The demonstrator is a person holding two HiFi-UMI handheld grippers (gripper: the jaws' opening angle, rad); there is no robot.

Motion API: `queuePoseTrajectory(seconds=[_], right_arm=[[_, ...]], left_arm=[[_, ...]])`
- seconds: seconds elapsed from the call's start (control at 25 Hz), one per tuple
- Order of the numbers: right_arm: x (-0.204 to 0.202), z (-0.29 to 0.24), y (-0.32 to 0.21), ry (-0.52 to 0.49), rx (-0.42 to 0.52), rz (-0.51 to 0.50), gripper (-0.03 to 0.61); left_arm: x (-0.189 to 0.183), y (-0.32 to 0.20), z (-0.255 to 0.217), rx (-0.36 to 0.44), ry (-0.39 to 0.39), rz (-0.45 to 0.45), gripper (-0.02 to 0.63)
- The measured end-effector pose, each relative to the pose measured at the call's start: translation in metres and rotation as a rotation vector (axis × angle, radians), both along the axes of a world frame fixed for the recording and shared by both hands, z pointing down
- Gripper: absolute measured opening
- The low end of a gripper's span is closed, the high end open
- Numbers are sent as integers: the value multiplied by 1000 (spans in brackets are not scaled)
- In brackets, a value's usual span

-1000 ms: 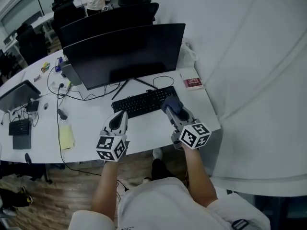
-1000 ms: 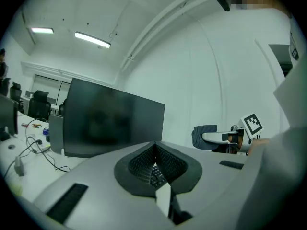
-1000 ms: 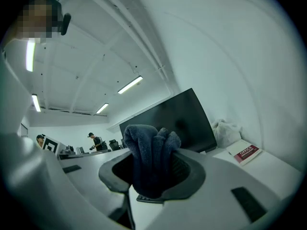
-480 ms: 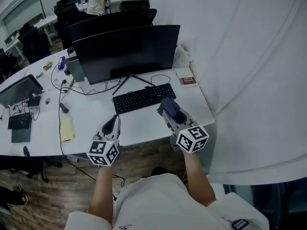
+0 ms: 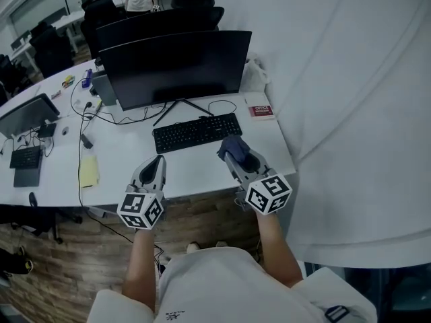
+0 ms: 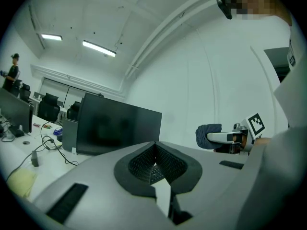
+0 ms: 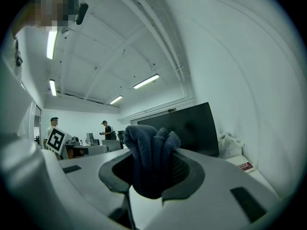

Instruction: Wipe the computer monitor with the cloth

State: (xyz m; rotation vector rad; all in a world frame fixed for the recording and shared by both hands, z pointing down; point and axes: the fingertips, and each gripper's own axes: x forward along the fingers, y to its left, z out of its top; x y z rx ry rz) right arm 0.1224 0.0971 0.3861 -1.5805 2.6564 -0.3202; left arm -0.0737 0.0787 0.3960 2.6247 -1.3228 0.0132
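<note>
Status: right tool (image 5: 234, 155) is pinching the cloth (image 7: 149, 153), a dark blue wad bunched between the jaws and sticking out past the tips. Left tool (image 6: 154, 163) has its jaws pressed together on nothing. Both hover over the near edge of the counter (image 5: 195, 173), in front of the keyboard (image 5: 196, 132). The monitor (image 5: 176, 64) is at the back of the counter, well apart from the cloth. By my read there's no wiping contact yet.

Risks from here:
- The cloth is a tight lump, not a flat pad. The contact patch is small, so streaks and missed bands are likely. If the wad compresses, the hard jaw tips could meet the panel and scratch it.
- The monitor sits on a thin-legged stand (image 5: 167, 112). Pushing high on the screen with one tool may rock or tilt it back. The left tool is free to brace the bezel, but closed jaws give only a point contact.
- The reach goes over the keyboard. A low approach drags the cloth or the tool body across the keys.
- Cables (image 5: 121, 120) run loose left of the stand. A sweep off the lower left edge could snag them.
- A red booklet (image 5: 261, 111) lies near the monitor's right corner. A low pass there could knock it.
- Grip depth looks like a decent bite in the right gripper view, but I can't tell how much cloth sits behind the pads. Sideways drag on the panel could pull it out.
</note>
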Motion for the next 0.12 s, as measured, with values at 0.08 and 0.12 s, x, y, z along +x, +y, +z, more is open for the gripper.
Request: queuePoseTrajectory(seconds=[0.08,0.12], right_arm=[[8,0,4,1,-6,1,137],[12,1,7,1,-9,2,137]], left_arm=[[8,3,1,-8,3,-1,9],[12,6,2,-12,4,-1,9]])
